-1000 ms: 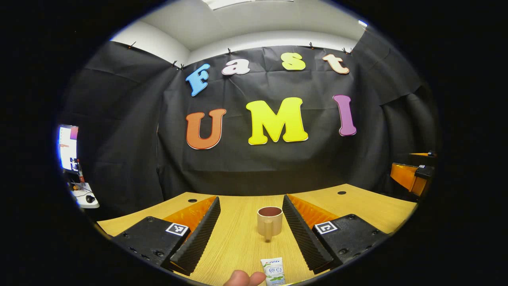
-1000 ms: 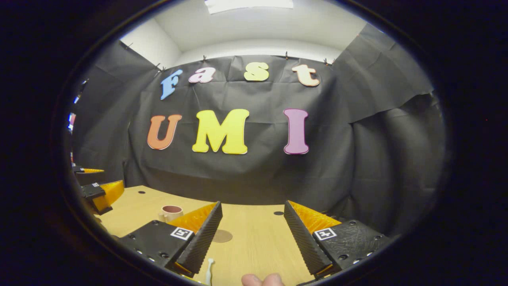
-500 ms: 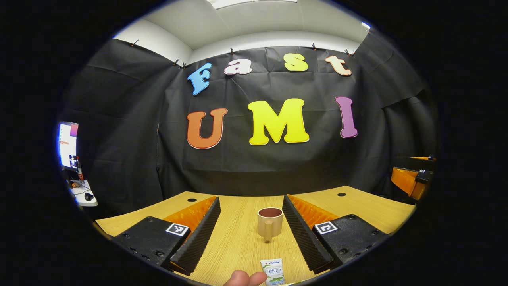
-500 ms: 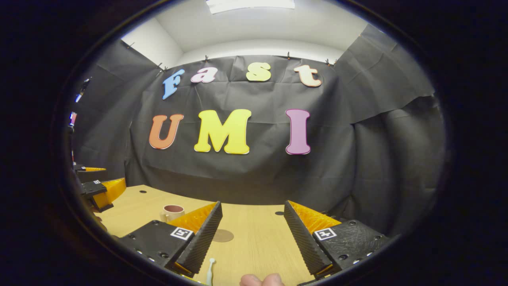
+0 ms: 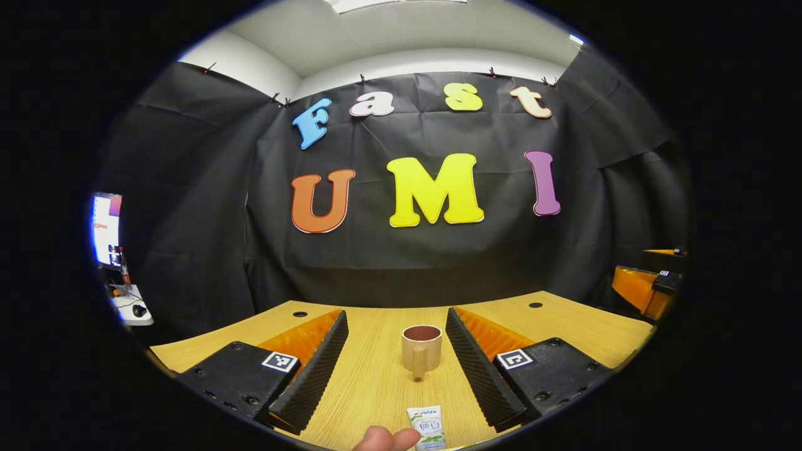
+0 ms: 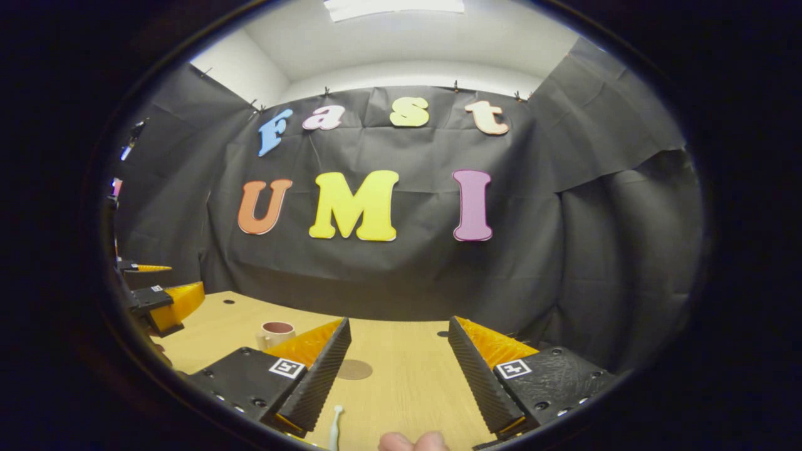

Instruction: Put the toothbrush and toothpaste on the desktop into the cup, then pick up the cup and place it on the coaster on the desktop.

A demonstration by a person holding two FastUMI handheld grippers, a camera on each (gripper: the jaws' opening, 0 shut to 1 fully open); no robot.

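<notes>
vs 1.0 s ago: little change. in the left gripper view the cup and toothpaste sit a touch further left and lower in frame; in the right gripper view the toothbrush tip and the cup have drifted slightly right. nothing on the counter has been picked up or displaced. both sets of fingers are as wide apart as before.

left gripper view, near to far: a fingertip of the holding hand at the bottom edge. just right of it, the toothpaste lies flat on the counter, a white tube with green leaf print, only its far end visible. left gripper fingers spread wide, nothing between them but counter, tube and cup, none of it touched. beyond the tube, apart from it, the cup stands upright between the finger lines: beige outside, dark reddish-brown inside, handle facing the camera. the other gripper shows at the far right edge.

right gripper view, near to far: fingertips at the bottom edge. the toothbrush, pale, thin, rounded end up-frame, lies on the counter just beside the inner edge of the left-hand finger; contact cannot be told. right gripper fingers spread wide, holding nothing. further on, a flat round brown coaster lies on the counter, partly hidden by that finger. the cup stands further left, well apart from the coaster.
</notes>
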